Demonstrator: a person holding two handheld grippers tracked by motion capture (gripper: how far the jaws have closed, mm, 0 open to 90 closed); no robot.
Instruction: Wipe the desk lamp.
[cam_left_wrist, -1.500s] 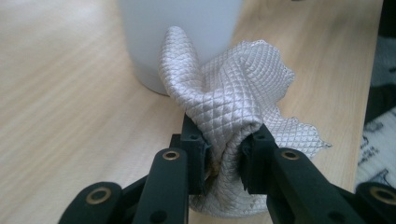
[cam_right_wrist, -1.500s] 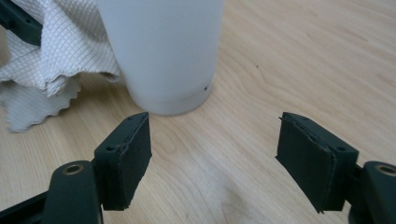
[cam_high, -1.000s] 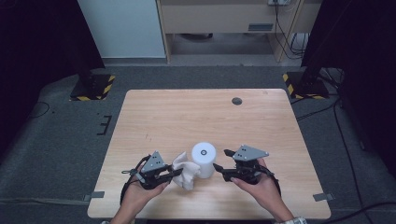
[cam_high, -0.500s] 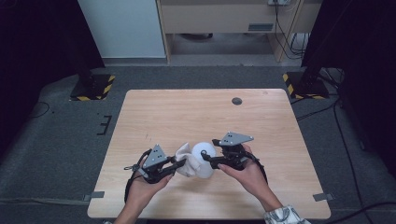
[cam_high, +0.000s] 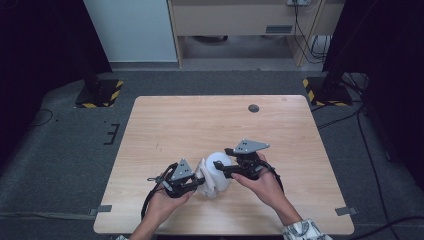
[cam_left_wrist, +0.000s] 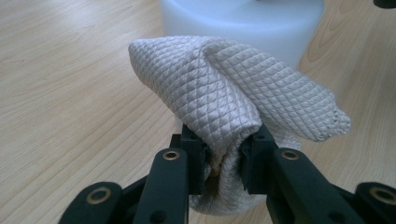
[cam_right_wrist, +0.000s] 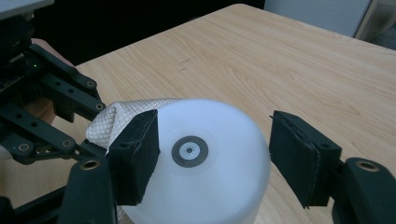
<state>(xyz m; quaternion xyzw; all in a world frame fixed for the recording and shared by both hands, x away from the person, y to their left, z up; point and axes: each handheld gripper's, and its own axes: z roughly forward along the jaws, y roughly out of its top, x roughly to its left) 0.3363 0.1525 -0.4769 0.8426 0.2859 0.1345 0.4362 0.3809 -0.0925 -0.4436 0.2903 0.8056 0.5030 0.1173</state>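
Observation:
A white plastic container (cam_high: 220, 161) with a small round mark on its top (cam_right_wrist: 189, 150) stands near the table's front middle. My right gripper (cam_high: 220, 168) comes at it from the right, its pads pressed on both sides (cam_right_wrist: 217, 156). A white quilted cloth (cam_left_wrist: 233, 88) is bunched between the pads of my left gripper (cam_left_wrist: 224, 154), which is shut on it. The cloth (cam_high: 210, 182) lies against the container's left side, with my left gripper (cam_high: 199, 181) just left of it. In the right gripper view the cloth (cam_right_wrist: 114, 121) and the left gripper's arms (cam_right_wrist: 60, 107) show behind the container.
A small dark round disc (cam_high: 253, 108) lies at the table's (cam_high: 165, 125) far right. Yellow-and-black striped stand bases (cam_high: 100, 94) (cam_high: 325, 91) sit on the floor off the far corners. A cabinet and cables are beyond the table.
The right gripper has moved left onto the container and now holds it. The left gripper has brought the cloth rightwards against the container's side.

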